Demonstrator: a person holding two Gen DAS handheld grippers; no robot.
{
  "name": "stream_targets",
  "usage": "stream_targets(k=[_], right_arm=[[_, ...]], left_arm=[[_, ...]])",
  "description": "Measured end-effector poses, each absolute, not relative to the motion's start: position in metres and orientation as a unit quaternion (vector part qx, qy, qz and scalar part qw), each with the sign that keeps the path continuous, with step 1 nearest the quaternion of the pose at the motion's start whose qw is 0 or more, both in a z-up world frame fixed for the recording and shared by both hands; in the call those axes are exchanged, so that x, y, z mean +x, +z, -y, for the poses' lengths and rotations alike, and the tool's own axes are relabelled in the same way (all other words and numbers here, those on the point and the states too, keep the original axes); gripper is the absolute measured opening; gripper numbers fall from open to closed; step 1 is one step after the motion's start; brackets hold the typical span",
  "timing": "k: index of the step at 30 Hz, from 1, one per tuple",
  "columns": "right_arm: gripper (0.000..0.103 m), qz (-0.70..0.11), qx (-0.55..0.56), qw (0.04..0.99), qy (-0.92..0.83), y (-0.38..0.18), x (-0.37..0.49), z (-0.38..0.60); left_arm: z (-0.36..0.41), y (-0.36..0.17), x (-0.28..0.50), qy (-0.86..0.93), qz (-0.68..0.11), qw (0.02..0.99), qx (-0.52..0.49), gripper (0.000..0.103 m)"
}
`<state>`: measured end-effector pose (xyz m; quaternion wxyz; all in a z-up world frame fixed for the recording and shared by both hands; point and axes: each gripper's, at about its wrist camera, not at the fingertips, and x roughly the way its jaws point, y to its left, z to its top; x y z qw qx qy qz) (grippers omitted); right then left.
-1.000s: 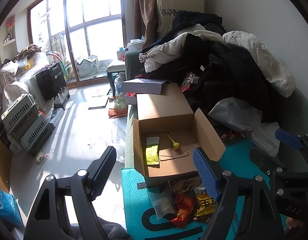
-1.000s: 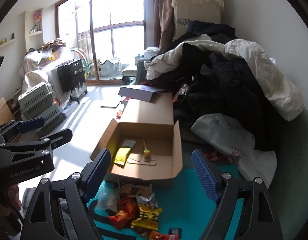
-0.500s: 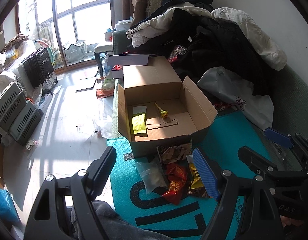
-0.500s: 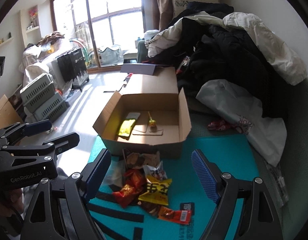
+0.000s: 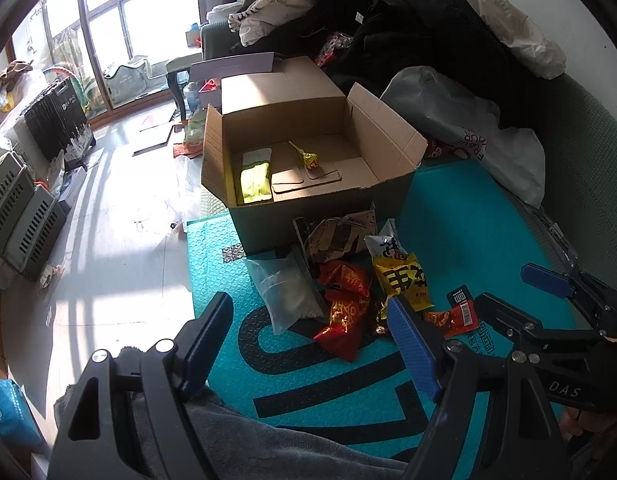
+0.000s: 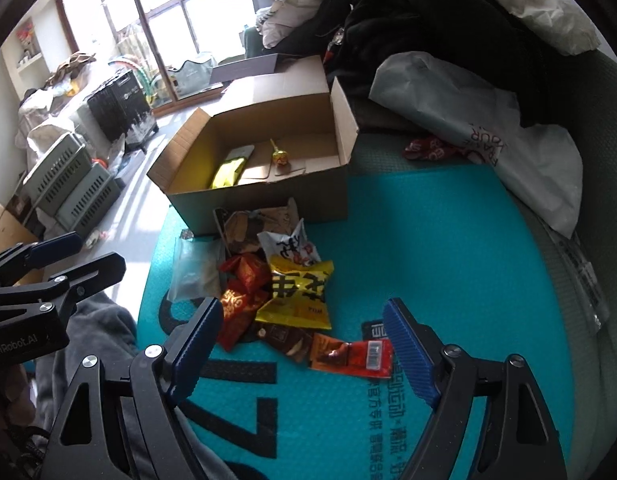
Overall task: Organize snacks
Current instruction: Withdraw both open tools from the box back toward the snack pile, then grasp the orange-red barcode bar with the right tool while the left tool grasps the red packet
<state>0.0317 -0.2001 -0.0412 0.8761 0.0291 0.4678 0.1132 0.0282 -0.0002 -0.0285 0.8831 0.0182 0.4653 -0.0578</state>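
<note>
Teal bubble mailer (image 6: 448, 240) on the sofa carries the snack pile (image 6: 276, 280), which lies just before the open cardboard box (image 6: 264, 184) and ahead of both released, empty grippers. The right gripper (image 6: 304, 344) sits nearer, the orange-red packet (image 6: 352, 354) lying crosswise between its fingers, while the left gripper (image 5: 312, 344) hangs over the clear bag (image 5: 286, 292). Overlapping wrappers hide the lower packets, and their print is unreadable.

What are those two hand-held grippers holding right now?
Nothing. The left hand-held gripper and right hand-held gripper are both open above the snack pile.
</note>
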Motion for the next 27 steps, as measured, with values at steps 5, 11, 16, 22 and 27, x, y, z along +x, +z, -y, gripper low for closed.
stream_targets(k=[5,11,16,22,27], right_arm=[[0.081,-0.492,0.027,0.864,0.103,-0.063,0.025,0.206],[0.077,-0.523,0.047,0.845,0.098,-0.091,0.022,0.213],[0.073,-0.553,0.070,0.825,0.096,-0.116,0.024,0.219],[0.073,-0.579,0.096,0.805,0.089,-0.140,0.027,0.226],[0.073,-0.586,0.111,0.799,0.081,-0.151,0.034,0.234]], left_arm=[[0.002,-0.052,0.028,-0.063,-0.492,0.868,0.012,0.079],[0.005,-0.071,0.030,-0.065,-0.513,0.856,0.013,0.079],[0.006,-0.087,0.034,-0.066,-0.530,0.845,0.012,0.079],[0.009,-0.110,0.044,-0.071,-0.559,0.826,0.017,0.079],[0.015,-0.126,0.052,-0.077,-0.574,0.815,0.018,0.079]])
